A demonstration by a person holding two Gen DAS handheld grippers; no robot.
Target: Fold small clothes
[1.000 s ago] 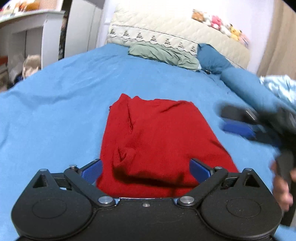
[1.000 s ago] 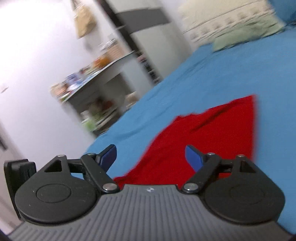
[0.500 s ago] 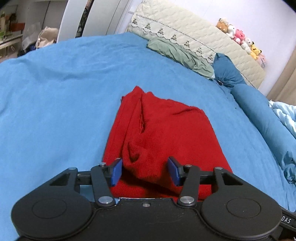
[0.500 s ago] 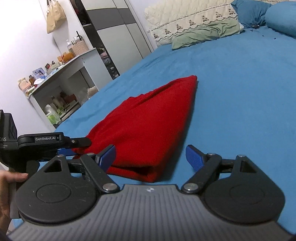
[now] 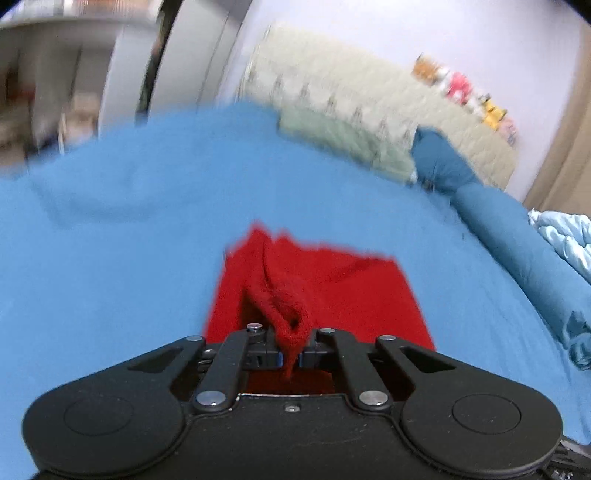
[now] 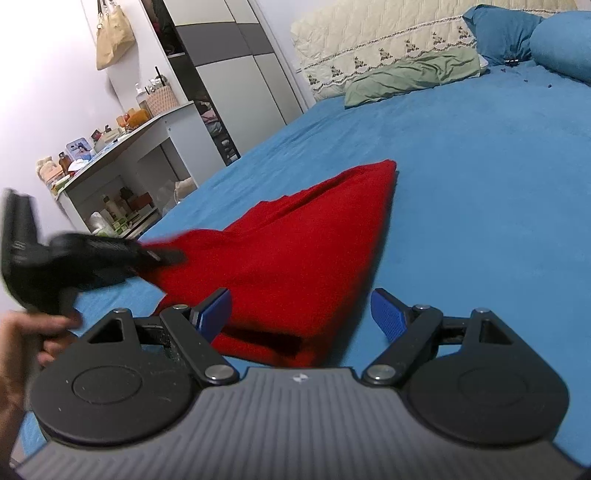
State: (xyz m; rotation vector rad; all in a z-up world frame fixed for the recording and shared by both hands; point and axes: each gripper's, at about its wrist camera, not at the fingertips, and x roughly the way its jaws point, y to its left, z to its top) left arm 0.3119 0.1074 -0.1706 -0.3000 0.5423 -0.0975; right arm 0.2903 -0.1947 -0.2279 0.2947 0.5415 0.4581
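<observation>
A red knitted garment [image 5: 332, 288] lies folded on the blue bed sheet [image 5: 129, 258]. My left gripper [image 5: 291, 356] is shut on a bunched near edge of the red garment and lifts it slightly. In the right wrist view the same garment [image 6: 295, 258] lies in front of my right gripper [image 6: 301, 312], which is open and empty, its blue pads [image 6: 384, 314] on either side of the garment's near corner. The left gripper [image 6: 162, 254] shows blurred at the left, pinching the garment's edge.
A green pillow [image 6: 410, 77] and blue pillows [image 6: 524, 33] lie at the quilted headboard [image 5: 369, 103]. A white shelf unit [image 6: 122, 170] with bottles and a wardrobe [image 6: 229, 74] stand beside the bed. A pale blue blanket [image 5: 565, 236] lies at the right.
My left gripper has closed from half open onto the garment's near edge and lifted it. My right gripper has moved closer to the garment's corner, still open.
</observation>
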